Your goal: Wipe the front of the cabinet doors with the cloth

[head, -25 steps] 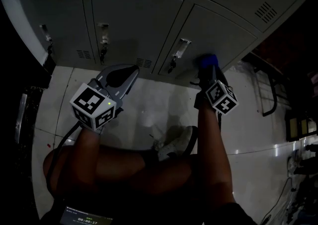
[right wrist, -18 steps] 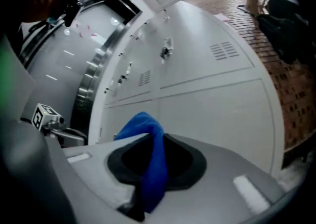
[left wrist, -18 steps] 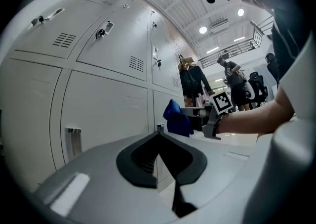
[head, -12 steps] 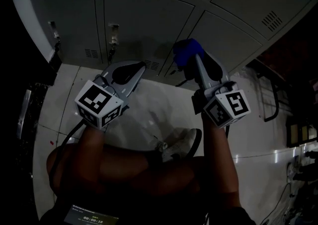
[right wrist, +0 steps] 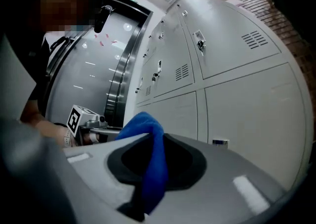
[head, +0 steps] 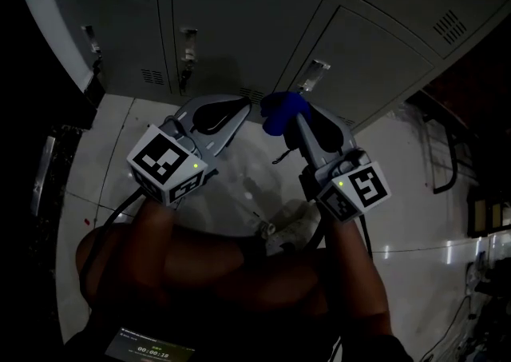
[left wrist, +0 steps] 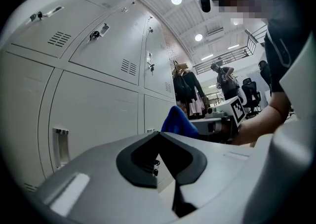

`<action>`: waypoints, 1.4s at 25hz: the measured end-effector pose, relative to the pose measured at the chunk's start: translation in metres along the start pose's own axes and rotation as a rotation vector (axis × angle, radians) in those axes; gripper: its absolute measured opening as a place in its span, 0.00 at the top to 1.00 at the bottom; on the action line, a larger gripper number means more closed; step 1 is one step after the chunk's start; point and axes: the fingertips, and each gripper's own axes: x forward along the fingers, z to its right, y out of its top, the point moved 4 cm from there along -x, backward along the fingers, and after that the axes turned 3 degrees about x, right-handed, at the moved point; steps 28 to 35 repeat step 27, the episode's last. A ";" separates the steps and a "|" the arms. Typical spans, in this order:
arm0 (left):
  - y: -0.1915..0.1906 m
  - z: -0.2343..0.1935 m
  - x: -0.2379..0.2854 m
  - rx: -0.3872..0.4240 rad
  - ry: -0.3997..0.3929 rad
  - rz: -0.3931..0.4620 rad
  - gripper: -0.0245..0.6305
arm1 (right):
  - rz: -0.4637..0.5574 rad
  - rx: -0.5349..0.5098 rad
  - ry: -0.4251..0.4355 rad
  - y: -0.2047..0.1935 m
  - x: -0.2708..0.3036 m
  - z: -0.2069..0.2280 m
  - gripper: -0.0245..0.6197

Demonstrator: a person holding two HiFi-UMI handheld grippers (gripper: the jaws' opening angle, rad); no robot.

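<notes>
— Right gripper [head: 289,113] first, from the head view: what has it got?
— Its jaws are closed on the blue cloth [head: 279,110]. The cloth bunches out past the tips, low down in front of the cabinet [head: 231,25] and just under one door handle [head: 313,73]. I cannot tell from there whether the cloth touches the door.
— And the left gripper [head: 238,106]?
— It is just beside the right gripper and aims at the same bottom row of cabinet doors, a little left of the cloth. Both are held over the pale floor [head: 239,173] at the cabinet's foot.
— What does the left gripper view give?
— The jaws of the left gripper [left wrist: 159,133] are brought together, tips meeting, with nothing between them. The grey cabinet [left wrist: 94,104] fills the left side, its doors carrying vents [left wrist: 128,66] and handles. The cloth [left wrist: 178,121] shows blue just past the tips. The right gripper [left wrist: 217,124] lies behind the cloth, on the side away from the cabinet. People [left wrist: 186,89] stand far off along the cabinet's row.
— And the right gripper view?
— The right gripper [right wrist: 155,139] is clamped on the cloth [right wrist: 150,168]. A blue fold runs down between the black pads and humps up over the tips. The cabinet [right wrist: 237,114] rises to the right, its lower doors near. The left gripper [right wrist: 94,124] shows at the left, on the side away from the cabinet.
</notes>
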 end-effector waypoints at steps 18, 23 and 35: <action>-0.008 0.010 0.001 0.032 0.011 0.009 0.95 | -0.009 0.022 -0.031 -0.016 -0.001 0.004 0.87; -0.009 0.010 0.000 0.031 0.011 0.012 0.95 | 0.000 0.039 -0.038 -0.016 -0.003 0.007 0.87; -0.009 0.008 -0.001 0.030 0.016 0.015 0.95 | -0.001 0.056 -0.027 -0.020 -0.001 0.006 0.87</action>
